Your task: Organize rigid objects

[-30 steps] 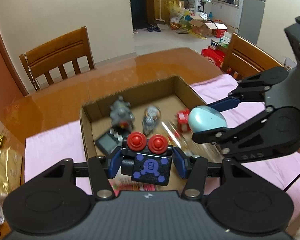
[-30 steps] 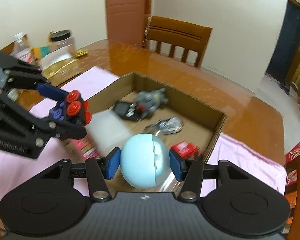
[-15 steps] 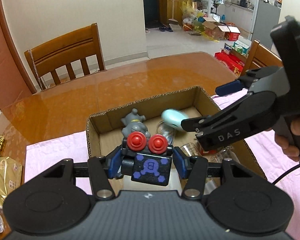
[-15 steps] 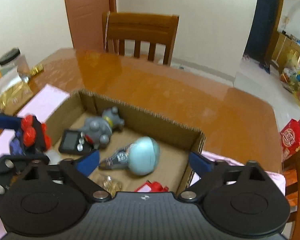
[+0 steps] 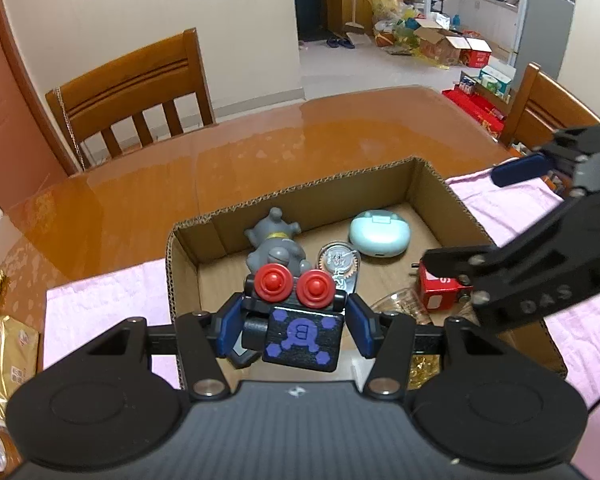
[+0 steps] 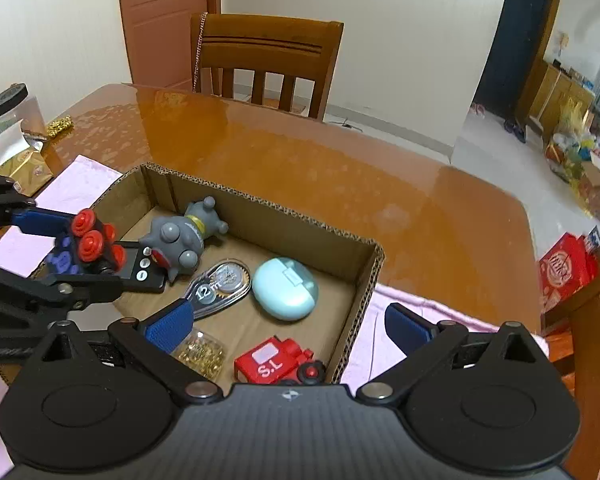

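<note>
My left gripper (image 5: 294, 320) is shut on a black toy block (image 5: 300, 332) with red knobs and a purple B, held over the near left part of the cardboard box (image 5: 292, 196). The right wrist view has that block (image 6: 88, 246) at the left. My right gripper (image 6: 288, 326) hangs above the box's right side, its jaws opening with nothing between them. Below it, on the box floor, lies a pale blue oval case (image 6: 285, 288). Also in the box are a grey figure (image 6: 180, 236), a tape dispenser (image 6: 220, 282), a red block (image 6: 272, 362) and a black device (image 6: 140, 266).
The box stands on a pink cloth (image 6: 84, 184) on a glossy wooden table (image 6: 300, 152). A small clear box of gold pins (image 6: 200, 350) lies in the cardboard box. A wooden chair (image 6: 268, 60) stands behind the table. A jar (image 6: 12, 108) and gold packets (image 5: 0, 344) sit at the left.
The right gripper opened and let go of the pale blue case, which now lies in the box. The left gripper moved further over the box with the black block.
</note>
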Demonstrator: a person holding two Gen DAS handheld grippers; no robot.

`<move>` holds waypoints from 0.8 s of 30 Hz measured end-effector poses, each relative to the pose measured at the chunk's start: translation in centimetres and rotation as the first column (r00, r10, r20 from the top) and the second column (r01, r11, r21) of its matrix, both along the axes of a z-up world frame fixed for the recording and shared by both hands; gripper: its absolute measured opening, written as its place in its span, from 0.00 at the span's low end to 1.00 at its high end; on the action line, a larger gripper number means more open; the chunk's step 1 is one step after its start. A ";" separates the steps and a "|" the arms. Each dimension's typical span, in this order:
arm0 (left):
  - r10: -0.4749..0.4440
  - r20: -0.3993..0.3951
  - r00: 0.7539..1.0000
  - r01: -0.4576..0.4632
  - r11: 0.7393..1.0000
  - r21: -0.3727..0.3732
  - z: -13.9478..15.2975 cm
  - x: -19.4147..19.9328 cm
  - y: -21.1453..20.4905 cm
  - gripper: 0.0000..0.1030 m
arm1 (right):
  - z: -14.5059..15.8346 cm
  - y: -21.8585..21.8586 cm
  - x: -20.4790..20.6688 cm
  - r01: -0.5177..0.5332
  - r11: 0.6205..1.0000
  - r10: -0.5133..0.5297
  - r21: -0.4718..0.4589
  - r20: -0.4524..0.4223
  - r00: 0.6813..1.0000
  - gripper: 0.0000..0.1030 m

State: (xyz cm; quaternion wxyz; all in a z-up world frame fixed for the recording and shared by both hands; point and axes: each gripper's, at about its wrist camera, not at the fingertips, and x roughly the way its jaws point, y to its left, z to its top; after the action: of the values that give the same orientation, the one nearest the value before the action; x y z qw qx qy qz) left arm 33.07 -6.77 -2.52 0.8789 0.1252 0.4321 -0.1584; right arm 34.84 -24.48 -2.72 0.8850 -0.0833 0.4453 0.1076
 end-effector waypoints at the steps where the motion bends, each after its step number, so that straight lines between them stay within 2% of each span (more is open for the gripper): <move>1: 0.014 0.002 1.000 -0.014 1.000 -0.003 -0.1 0.1 0.1 0.59 | 0.0 -0.1 -0.1 0.002 1.000 -0.002 0.001 -0.004 1.000 1.00; 2: 0.024 0.006 1.000 -0.024 1.000 -0.005 0.0 0.3 0.0 0.70 | 0.0 -0.1 -0.2 0.002 1.000 -0.002 0.000 -0.002 1.000 1.00; 3: 0.044 0.021 0.999 -0.044 0.999 0.010 0.0 0.4 0.0 0.76 | 0.0 -0.1 -0.4 0.000 1.000 0.000 -0.002 0.001 1.000 1.00; 4: 0.067 0.036 0.997 -0.068 0.997 0.028 0.1 0.4 0.0 0.89 | 0.1 -0.2 -0.5 0.004 1.000 -0.004 -0.004 0.004 1.000 1.00; 5: 0.080 0.046 0.996 -0.082 0.996 0.034 0.2 0.5 0.1 0.95 | 0.2 -0.4 -0.5 0.013 1.000 -0.013 -0.003 0.007 1.000 1.00; 9: 0.098 0.060 0.993 -0.098 0.995 -0.007 0.9 0.4 0.7 0.96 | 0.6 -1.1 -0.7 0.032 0.999 -0.032 0.017 0.012 0.999 1.00; 16: 0.145 0.097 0.985 -0.146 0.989 0.010 2.7 -1.3 0.5 0.96 | 1.4 -1.2 -1.9 0.025 1.000 -0.025 0.010 0.016 1.000 1.00; 24: 0.239 0.153 0.959 -0.243 0.970 0.012 5.9 -6.4 0.7 0.96 | 3.6 -1.3 -4.7 0.060 0.998 -0.059 0.031 -0.026 0.998 1.00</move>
State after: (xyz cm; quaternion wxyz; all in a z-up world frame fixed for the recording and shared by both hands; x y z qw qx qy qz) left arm 26.66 -6.06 3.35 0.9197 0.0968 0.3791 -0.0337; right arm 30.16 -25.79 0.84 0.8833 -0.0546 0.4570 0.0893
